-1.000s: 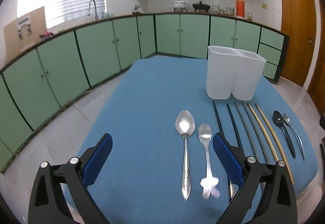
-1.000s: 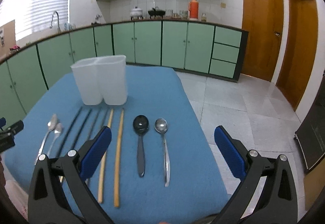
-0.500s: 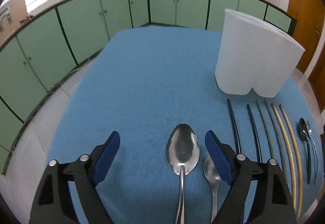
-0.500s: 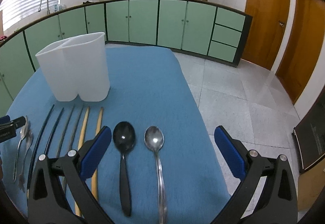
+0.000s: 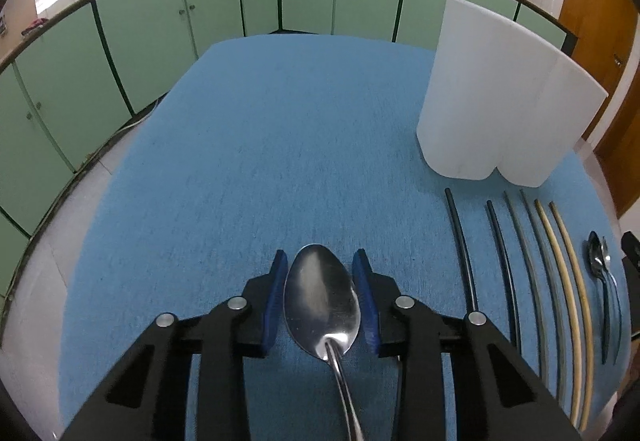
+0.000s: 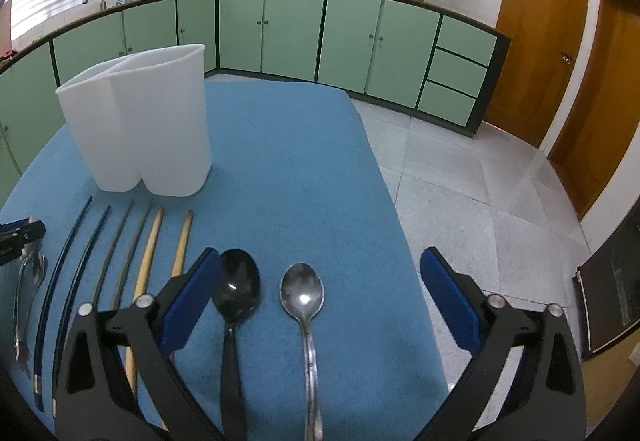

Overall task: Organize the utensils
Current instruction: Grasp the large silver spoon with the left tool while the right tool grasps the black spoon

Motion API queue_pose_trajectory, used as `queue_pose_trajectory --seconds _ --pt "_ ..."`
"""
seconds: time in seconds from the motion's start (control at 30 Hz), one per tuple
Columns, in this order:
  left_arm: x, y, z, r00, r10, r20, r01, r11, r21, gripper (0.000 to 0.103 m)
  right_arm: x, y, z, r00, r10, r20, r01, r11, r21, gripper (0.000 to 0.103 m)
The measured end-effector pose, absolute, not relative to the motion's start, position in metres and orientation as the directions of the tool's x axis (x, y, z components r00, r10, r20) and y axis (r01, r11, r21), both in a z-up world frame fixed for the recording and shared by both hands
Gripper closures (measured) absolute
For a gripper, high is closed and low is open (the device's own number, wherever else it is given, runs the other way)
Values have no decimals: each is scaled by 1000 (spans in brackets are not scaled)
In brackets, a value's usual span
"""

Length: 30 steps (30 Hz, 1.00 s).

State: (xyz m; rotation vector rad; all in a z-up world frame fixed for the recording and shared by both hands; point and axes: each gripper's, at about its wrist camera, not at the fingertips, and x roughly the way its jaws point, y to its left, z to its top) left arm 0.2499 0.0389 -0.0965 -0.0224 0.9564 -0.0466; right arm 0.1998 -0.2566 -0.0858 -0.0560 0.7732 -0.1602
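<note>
The large silver spoon (image 5: pixel 320 301) lies on the blue cloth (image 5: pixel 260 161). My left gripper (image 5: pixel 320 257) is closing, and its blue pads (image 5: pixel 276 289) sit against both sides of the spoon's bowl. In the right wrist view a black spoon (image 6: pixel 236 289) and a small silver spoon (image 6: pixel 302 293) lie side by side. Both are between the wide fingers of my right gripper (image 6: pixel 320 261), which is closing slightly and touches neither. The white two-part holder (image 5: pixel 500 101) (image 6: pixel 148 121) stands upright at the back.
Several chopsticks (image 5: pixel 532 281) (image 6: pixel 120 261), dark and wooden, lie in a row between the two grippers. The left gripper's tip (image 6: pixel 20 233) shows at the left edge of the right wrist view. The cloth's right edge (image 6: pixel 400 241) drops to a tiled floor.
Both grippers came forward and down over the utensils. The left jaws narrowed from wide apart to around the large spoon's bowl. The right jaws stayed wide over the two spoons.
</note>
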Motion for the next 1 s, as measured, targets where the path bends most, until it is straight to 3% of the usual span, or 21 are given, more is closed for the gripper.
queue_pose_trajectory --seconds 0.07,0.5,0.93,1.0 --pt "258 42 -96 580 -53 -813 33 999 -41 70 201 -256 -87 698 -142 -702 103 990 -97 27" --pt "238 36 -80 651 -69 -756 84 996 -19 70 221 -221 -89 653 -5 -757 -72 995 -69 57" --pt "227 30 -70 685 -71 -725 93 996 -10 70 242 -207 -111 584 -54 -810 -67 991 -114 58" --pt "224 28 -69 689 -69 -721 97 995 -3 70 243 -209 -112 578 -29 -816 -75 993 -88 69"
